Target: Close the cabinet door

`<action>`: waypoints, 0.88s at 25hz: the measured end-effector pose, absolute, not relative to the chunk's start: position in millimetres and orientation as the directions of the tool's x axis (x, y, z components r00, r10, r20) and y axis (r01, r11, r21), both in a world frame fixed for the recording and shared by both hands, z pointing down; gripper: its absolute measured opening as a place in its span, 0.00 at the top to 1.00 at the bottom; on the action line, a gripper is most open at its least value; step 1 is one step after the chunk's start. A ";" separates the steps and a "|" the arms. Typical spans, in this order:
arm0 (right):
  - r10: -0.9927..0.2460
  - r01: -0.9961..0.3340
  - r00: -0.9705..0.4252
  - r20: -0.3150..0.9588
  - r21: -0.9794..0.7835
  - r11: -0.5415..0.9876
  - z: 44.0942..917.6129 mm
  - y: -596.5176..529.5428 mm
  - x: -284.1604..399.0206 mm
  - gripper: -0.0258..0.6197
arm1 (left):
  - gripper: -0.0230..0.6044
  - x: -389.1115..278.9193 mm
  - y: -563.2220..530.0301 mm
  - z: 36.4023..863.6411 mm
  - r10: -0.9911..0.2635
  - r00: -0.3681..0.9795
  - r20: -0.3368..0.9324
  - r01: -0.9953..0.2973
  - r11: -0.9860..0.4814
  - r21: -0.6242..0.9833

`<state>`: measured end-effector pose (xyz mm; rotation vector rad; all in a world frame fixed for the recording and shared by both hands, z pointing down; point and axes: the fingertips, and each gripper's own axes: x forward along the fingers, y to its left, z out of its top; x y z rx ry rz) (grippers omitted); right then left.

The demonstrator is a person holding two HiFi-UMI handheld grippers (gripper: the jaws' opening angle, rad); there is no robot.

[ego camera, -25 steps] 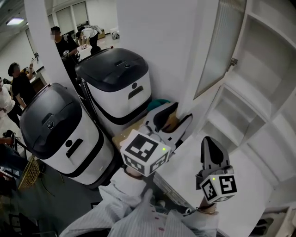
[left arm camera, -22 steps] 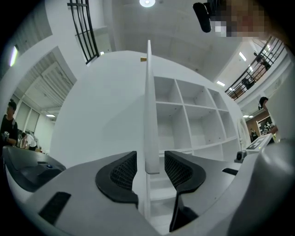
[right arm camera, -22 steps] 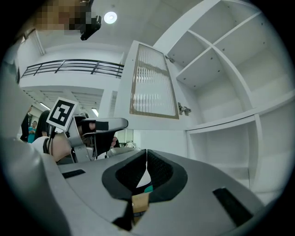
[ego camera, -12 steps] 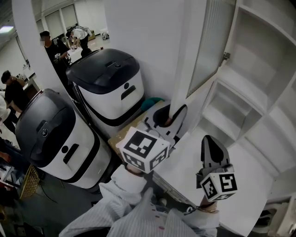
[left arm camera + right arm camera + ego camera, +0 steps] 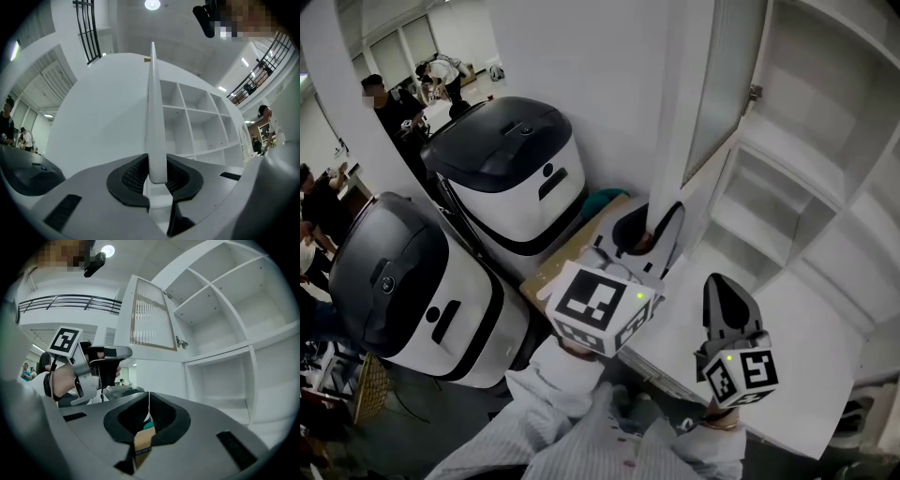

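The white cabinet door (image 5: 684, 112) with a ribbed glass panel (image 5: 727, 84) stands open, edge toward me. My left gripper (image 5: 649, 225) has its jaws either side of the door's lower corner, and they are closing, with the pads against the door's thin edge (image 5: 153, 117). In the left gripper view the door edge sits right between the left gripper (image 5: 157, 176) pads. My right gripper (image 5: 719, 281) hovers lower right over the white counter, shut and holding nothing. The right gripper view shows the door (image 5: 150, 319), the left gripper (image 5: 110, 352) and the right gripper's (image 5: 147, 404) closed tips.
Open white shelves (image 5: 806, 141) fill the right side above a white counter (image 5: 797, 347). Two large black-and-white machines (image 5: 511, 164) (image 5: 403, 281) stand at the left, with a cardboard box (image 5: 572, 253) and a teal thing (image 5: 605, 199) beside the door. People stand far back left.
The left gripper's jaws were wide apart near the door's corner and have narrowed onto its edge. The right gripper has sunk slightly.
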<state>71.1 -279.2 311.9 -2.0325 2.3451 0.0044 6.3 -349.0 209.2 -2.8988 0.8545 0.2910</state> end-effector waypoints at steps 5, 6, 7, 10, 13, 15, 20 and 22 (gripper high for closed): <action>-0.994 -0.994 -0.110 -0.002 -0.026 0.110 325.3 -272.1 72.7 0.94 | 0.83 6.7 -350.6 209.0 -0.520 0.827 -0.215 -0.539 -0.841 -0.041; -0.994 -0.994 -0.105 0.000 -0.026 0.105 326.1 -270.4 73.3 0.94 | 0.83 6.6 -350.1 209.2 -0.522 0.825 -0.216 -0.542 -0.839 -0.040; -0.995 -0.994 -0.102 0.000 -0.027 0.102 326.4 -268.2 74.2 0.94 | 0.83 6.8 -348.9 209.4 -0.526 0.822 -0.217 -0.545 -0.837 -0.038; -0.996 -0.995 -0.094 0.004 -0.027 0.094 327.0 -262.5 82.0 0.94 | 0.83 10.1 -343.5 208.6 -0.536 0.815 -0.220 -0.556 -0.831 -0.033; -0.995 -0.995 -0.100 0.008 -0.029 0.100 329.0 -258.9 94.0 0.94 | 0.83 15.1 -339.5 207.4 -0.553 0.803 -0.221 -0.572 -0.820 -0.028; -0.993 -0.993 -0.115 0.009 -0.029 0.114 330.2 -256.0 102.2 0.94 | 0.83 18.2 -336.3 208.3 -0.568 0.792 -0.222 -0.586 -0.810 -0.016; -0.987 -0.986 -0.162 0.009 -0.035 0.162 328.8 -246.0 127.6 0.94 | 0.83 36.0 -318.7 209.6 -0.607 0.768 -0.207 -0.623 -0.782 -0.016; -0.982 -0.982 -0.186 0.010 -0.038 0.186 328.4 -242.2 137.3 0.94 | 0.82 46.6 -309.8 210.4 -0.624 0.755 -0.200 -0.642 -0.766 -0.031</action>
